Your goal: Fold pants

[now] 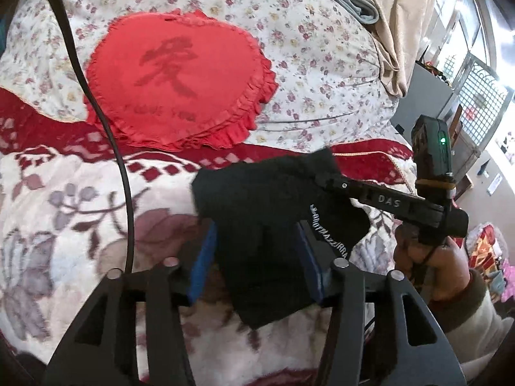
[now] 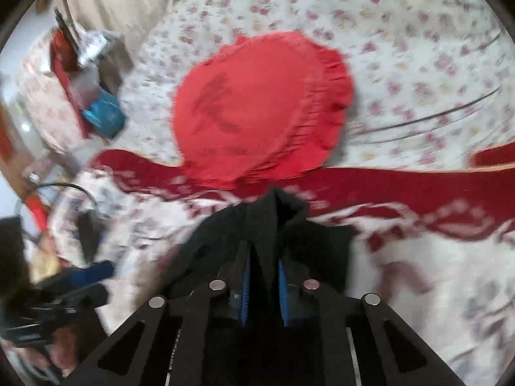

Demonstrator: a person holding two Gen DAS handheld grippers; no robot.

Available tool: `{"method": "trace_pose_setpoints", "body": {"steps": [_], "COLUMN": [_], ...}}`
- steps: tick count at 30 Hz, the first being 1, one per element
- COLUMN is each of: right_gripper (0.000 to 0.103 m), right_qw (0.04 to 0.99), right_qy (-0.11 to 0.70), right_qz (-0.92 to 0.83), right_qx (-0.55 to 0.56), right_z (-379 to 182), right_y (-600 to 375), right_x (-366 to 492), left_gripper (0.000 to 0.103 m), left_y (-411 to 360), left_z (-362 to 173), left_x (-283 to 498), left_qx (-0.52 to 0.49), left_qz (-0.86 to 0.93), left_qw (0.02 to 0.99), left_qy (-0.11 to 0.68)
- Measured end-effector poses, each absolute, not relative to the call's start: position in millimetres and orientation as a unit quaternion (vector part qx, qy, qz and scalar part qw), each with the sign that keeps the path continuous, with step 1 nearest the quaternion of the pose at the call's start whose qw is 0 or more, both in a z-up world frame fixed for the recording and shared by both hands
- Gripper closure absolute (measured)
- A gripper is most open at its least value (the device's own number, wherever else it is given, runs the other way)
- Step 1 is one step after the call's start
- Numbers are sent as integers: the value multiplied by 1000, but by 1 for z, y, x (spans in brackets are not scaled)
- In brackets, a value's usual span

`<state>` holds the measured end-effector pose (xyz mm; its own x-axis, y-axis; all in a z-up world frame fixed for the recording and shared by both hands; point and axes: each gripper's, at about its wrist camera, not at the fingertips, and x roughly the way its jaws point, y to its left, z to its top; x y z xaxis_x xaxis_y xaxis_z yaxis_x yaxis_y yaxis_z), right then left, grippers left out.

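**Black pants held between two grippers over the bed**

A white sheet [image 1: 322, 51] sprigged with small flowers covers the far part of the bed, and nearer lies a blanket [image 1: 64, 212] in red and cream with large blossoms. On the sheet rests a red heart-shaped cushion [image 1: 180, 77] with a frilled edge, its lower rim overlapping the blanket's red border.

The black pants [image 1: 267, 225], bunched into a small bundle (white lettering runs along one edge), hang just above the blanket. The left gripper [image 1: 254, 257] stands partly open, its blue pads on either side of the cloth but not pressing it. The right gripper [image 2: 264, 286] is nearly closed, pinching a fold of the pants. A black cable [image 1: 106, 122] trails across the bedding at left.
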<state>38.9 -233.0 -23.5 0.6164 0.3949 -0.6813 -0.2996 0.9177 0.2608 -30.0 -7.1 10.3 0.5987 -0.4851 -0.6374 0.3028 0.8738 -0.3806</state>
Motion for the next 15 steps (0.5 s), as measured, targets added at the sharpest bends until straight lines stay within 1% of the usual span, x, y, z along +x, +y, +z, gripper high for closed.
{"method": "trace_pose_setpoints", "body": {"steps": [3,5,8,10,15], "right_gripper": [90,90,90,90,89], "right_qw": [880,876,880,885,885], "right_qy": [443,453,444,436,406], "right_qz": [163,154,148,142,202], "right_qx": [64,67,81,81,104], "right_z": [-62,-76,-67,-54,-20], "right_y": [-246,-250,-259,-263,-248], "right_x": [51,48,41,38,37], "left_gripper": [53,53,53,52,52], "left_y": [-32,-47,-53,-50,-46], "left_z": [-8,-24,-33,-31,-17], "left_x": [-18,-12,-8,-6,4], "left_qx": [-102,-78,-54,-65,-65], "left_qz": [-219,-211,-192,-191,-169], "left_qw": [879,872,871,869,878], "left_qy": [412,435,449,453,443]}}
